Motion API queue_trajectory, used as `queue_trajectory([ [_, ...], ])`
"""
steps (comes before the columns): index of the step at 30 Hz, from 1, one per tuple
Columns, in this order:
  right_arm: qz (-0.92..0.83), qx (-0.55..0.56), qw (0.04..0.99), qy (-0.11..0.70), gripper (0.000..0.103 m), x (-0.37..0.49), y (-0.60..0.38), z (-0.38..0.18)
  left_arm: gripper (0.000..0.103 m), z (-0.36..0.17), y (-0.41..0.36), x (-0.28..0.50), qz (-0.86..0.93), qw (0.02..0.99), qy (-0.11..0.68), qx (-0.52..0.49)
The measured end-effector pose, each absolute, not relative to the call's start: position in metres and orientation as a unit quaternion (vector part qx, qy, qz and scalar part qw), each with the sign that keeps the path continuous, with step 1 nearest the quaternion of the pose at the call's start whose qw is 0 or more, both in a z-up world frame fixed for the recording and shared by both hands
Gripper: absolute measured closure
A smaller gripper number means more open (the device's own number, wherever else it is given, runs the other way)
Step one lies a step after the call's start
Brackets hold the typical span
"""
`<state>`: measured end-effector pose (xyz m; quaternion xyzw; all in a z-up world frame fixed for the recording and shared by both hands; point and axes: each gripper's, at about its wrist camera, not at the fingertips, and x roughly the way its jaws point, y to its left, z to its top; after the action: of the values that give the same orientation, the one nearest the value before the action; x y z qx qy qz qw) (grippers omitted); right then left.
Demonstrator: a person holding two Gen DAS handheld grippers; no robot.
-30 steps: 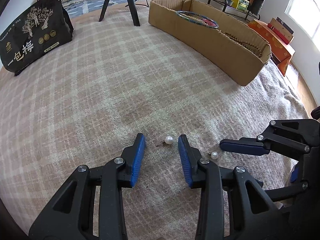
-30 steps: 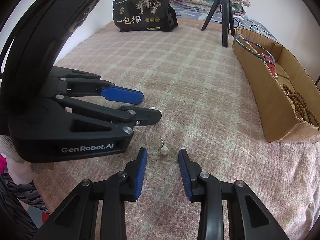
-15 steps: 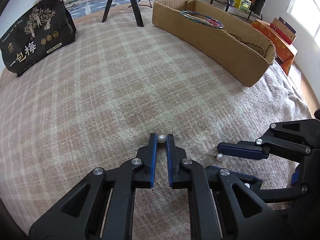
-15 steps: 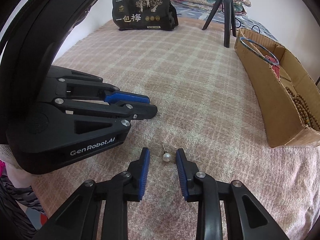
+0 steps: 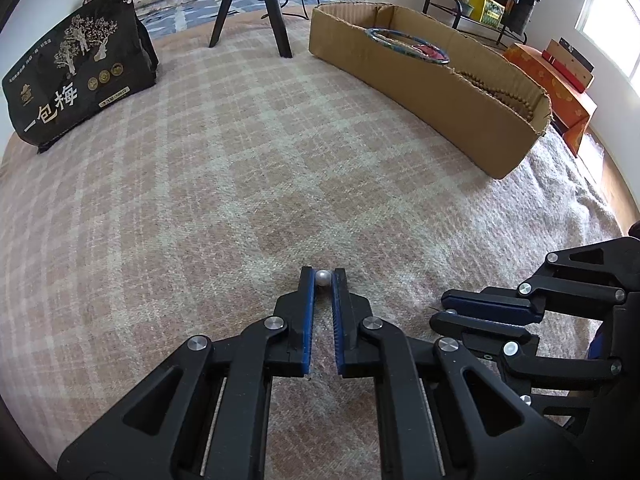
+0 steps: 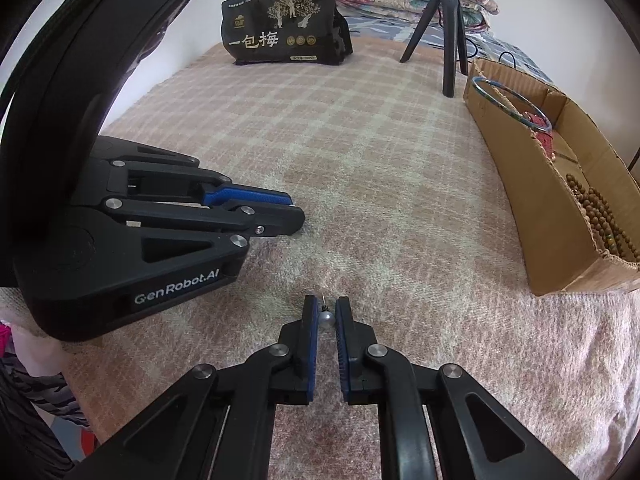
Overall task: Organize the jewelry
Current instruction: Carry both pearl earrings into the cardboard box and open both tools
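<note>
Left wrist view: my left gripper pinches 1 pearl earring at its tips, low over the blanket, well short of the cardboard box. Right wrist view: my right gripper clamps the second pearl earring, equally far from that box. Round pearls may squirt free.

Right gripper jaws pinch a pearl earring.

Bright daylight frm window; sharp, fisheye edges warped.
</note>
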<state>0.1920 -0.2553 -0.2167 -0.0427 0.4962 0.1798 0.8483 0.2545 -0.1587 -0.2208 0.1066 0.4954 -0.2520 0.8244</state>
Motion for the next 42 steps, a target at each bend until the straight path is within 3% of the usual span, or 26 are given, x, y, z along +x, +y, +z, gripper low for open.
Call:
queue_trajectory([
  [20,0.169,-0.007,0.868,0.467,0.097,0.184,-0.288,-0.183,0.097,-0.181,-0.140,0.263,-0.241,0.849,0.467,0.061],
  [42,0.093,0.032,0.904,0.417,0.097,0.186,-0.385,-0.125,0.097,-0.104,-0.206,0.280,-0.272,0.877,0.395,0.041],
])
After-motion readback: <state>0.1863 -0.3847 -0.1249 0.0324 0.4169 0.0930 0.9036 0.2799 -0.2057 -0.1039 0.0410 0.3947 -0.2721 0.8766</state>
